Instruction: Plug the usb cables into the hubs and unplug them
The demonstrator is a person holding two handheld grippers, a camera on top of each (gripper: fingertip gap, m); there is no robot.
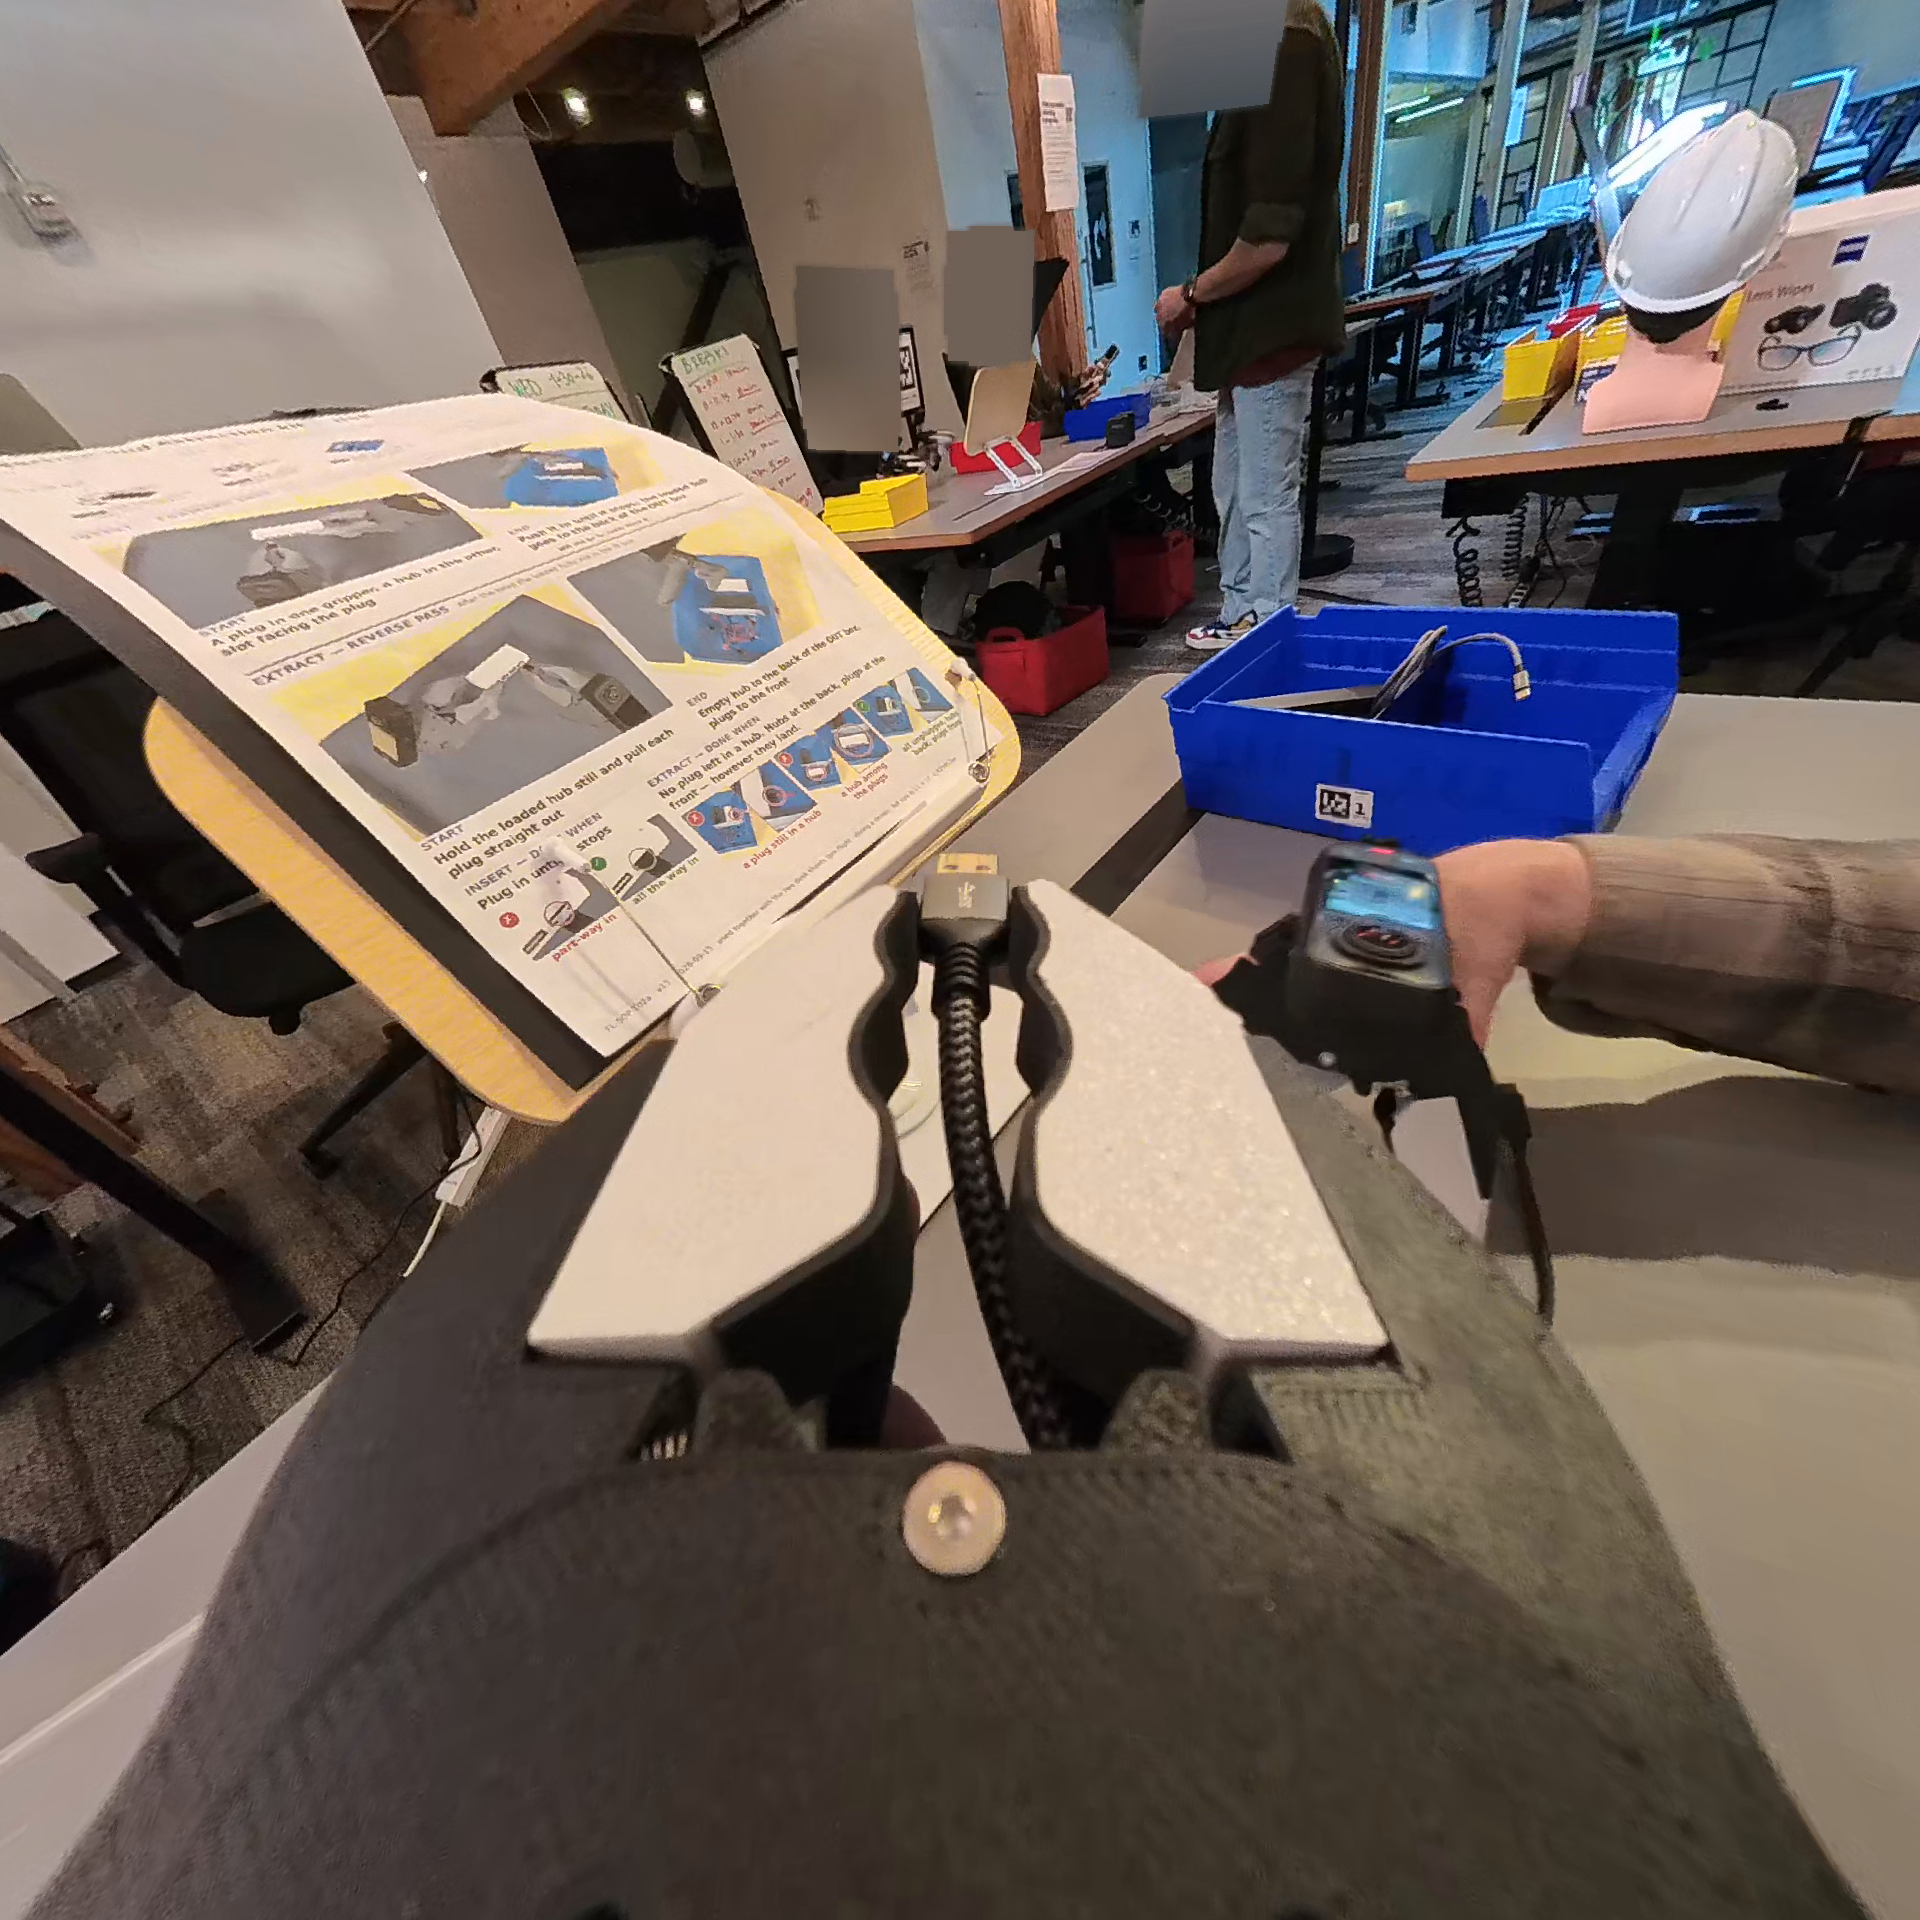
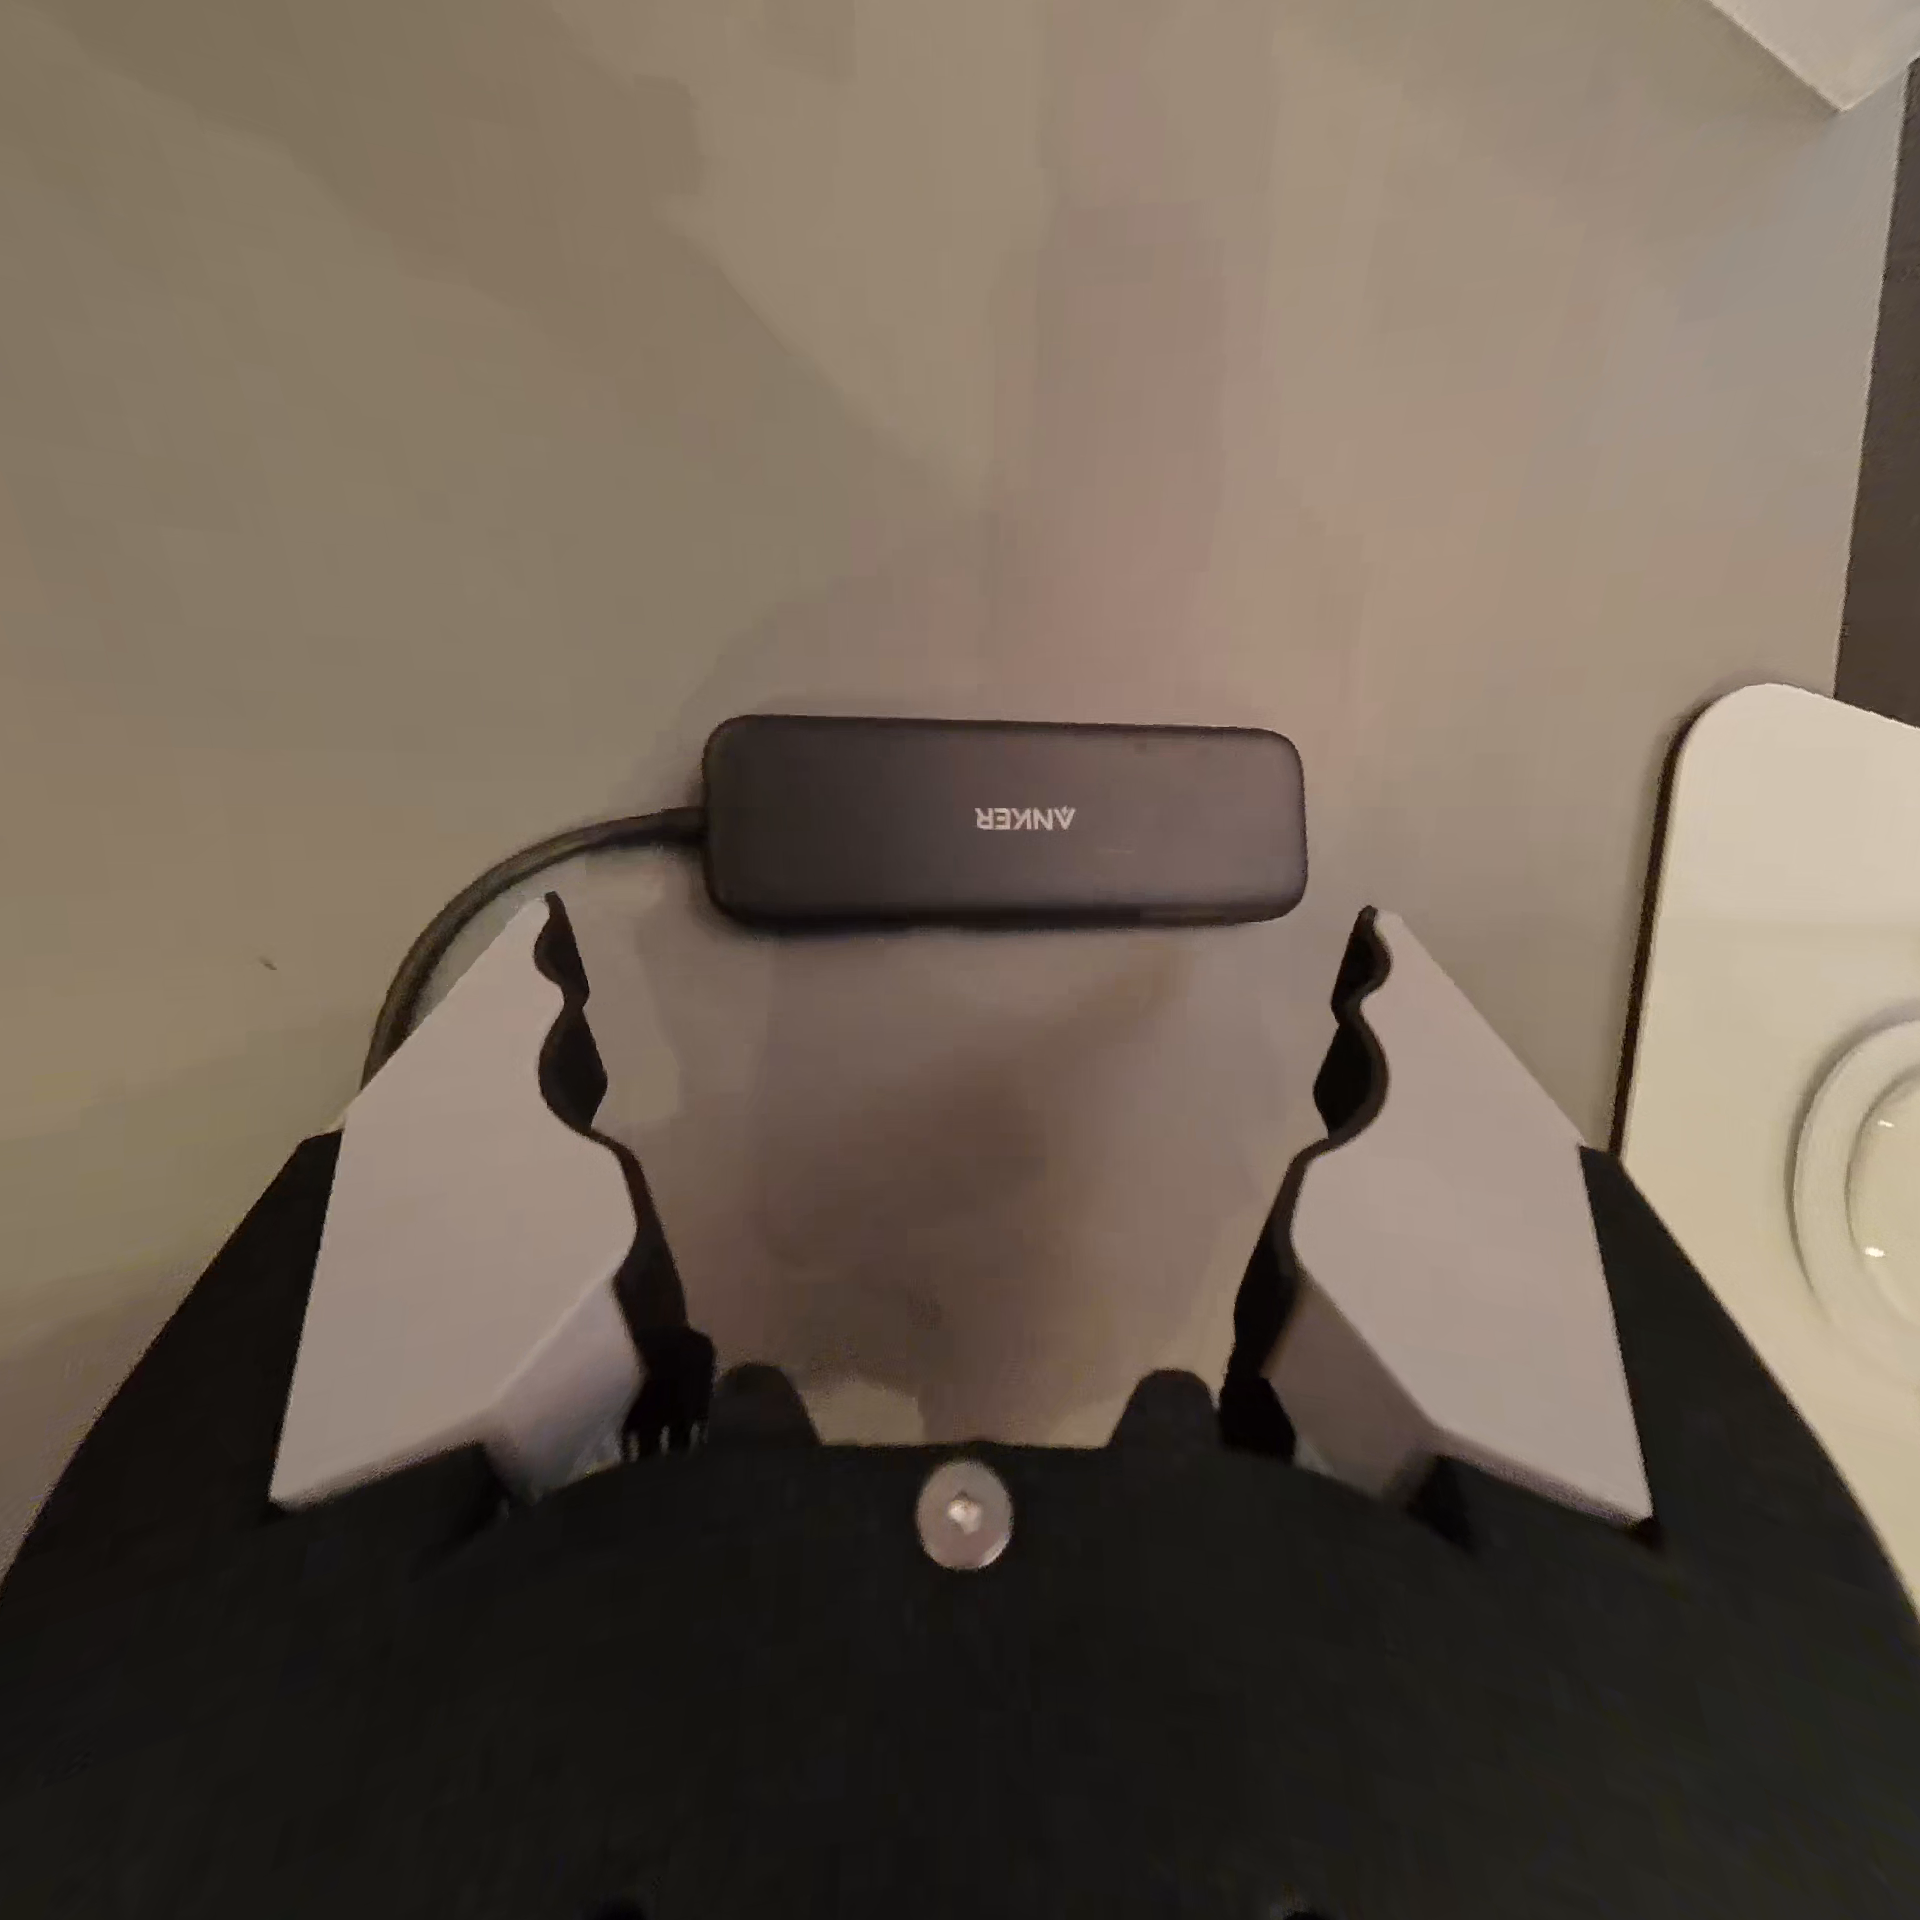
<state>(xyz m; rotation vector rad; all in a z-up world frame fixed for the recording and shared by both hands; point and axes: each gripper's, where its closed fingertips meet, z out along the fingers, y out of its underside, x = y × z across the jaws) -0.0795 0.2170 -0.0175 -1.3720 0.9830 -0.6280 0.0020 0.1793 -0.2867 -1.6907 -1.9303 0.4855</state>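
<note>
Left gripper (image 1: 964, 914): clamped on the braided USB cable (image 1: 971, 1091) just behind its plug (image 1: 964, 883), metal tip forward, probably for a straight push into a port. Right gripper (image 2: 961, 925): spread wide, empty, hovering just short of the dark hub (image 2: 1003, 821) lying flat on the grey table (image 2: 520, 468), likely about to grip it. Farther back, a blue bin (image 1: 1455, 769) with another cable. To the left, an instruction sheet (image 1: 468, 665) on a stand. Beyond, a workshop with more tables.
</note>
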